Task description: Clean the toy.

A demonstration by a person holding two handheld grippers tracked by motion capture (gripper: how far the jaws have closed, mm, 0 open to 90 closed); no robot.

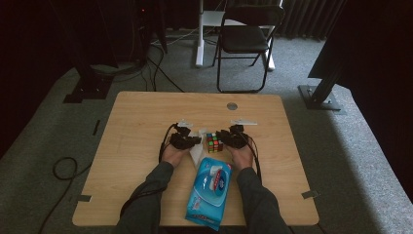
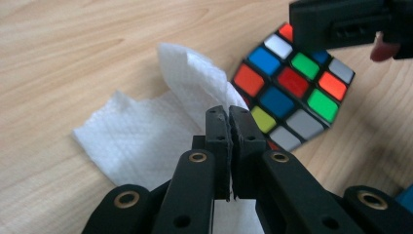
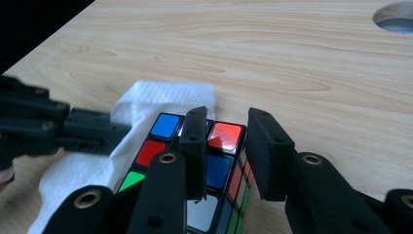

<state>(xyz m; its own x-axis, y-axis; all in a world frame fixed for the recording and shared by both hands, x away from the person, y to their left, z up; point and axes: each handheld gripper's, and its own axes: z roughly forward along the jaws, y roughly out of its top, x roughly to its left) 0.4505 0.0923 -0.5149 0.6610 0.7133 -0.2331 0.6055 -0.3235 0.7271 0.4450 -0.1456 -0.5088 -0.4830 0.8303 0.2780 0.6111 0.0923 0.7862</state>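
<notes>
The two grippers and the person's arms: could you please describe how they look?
Both the left gripper and the right gripper are black, with blocky jaws, brass-coloured rivets at the linkage joints, a pale plate on top and a black trailing cable. The person wears dark grey long sleeves.

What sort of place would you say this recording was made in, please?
Probably a lab or studio set up for recording. A single wooden table stands on grey carpet, with dark curtains behind, a folding chair, black stand bases and cables trailing across the floor.
</notes>
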